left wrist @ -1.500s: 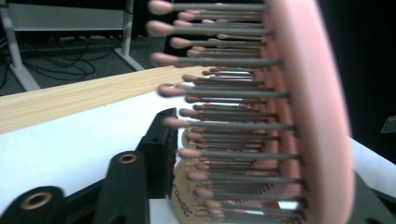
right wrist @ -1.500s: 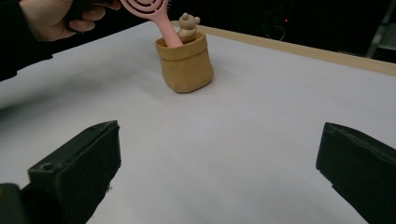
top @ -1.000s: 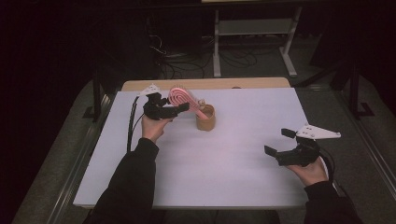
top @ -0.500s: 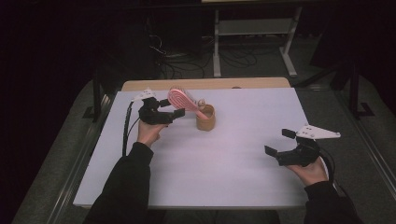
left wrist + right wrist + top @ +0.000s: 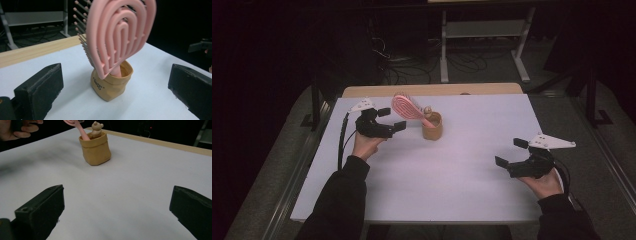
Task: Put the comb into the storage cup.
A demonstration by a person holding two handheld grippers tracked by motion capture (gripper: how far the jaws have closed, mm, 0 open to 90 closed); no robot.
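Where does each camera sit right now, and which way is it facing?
High view: above the person's side, looking forward and down on the table; both forearms, left gripper and right gripper show.
Left gripper view: rides the left gripper, facing the pink brush in the tan holder between its open fingers.
Right gripper view: rides the right gripper, facing the holder across the table; open fingers show.
All share the holder and brush.

Pink hairbrush (image 5: pixel 408 108) leans in tan pouch (image 5: pixel 432 127) on table (image 5: pixel 452 175).
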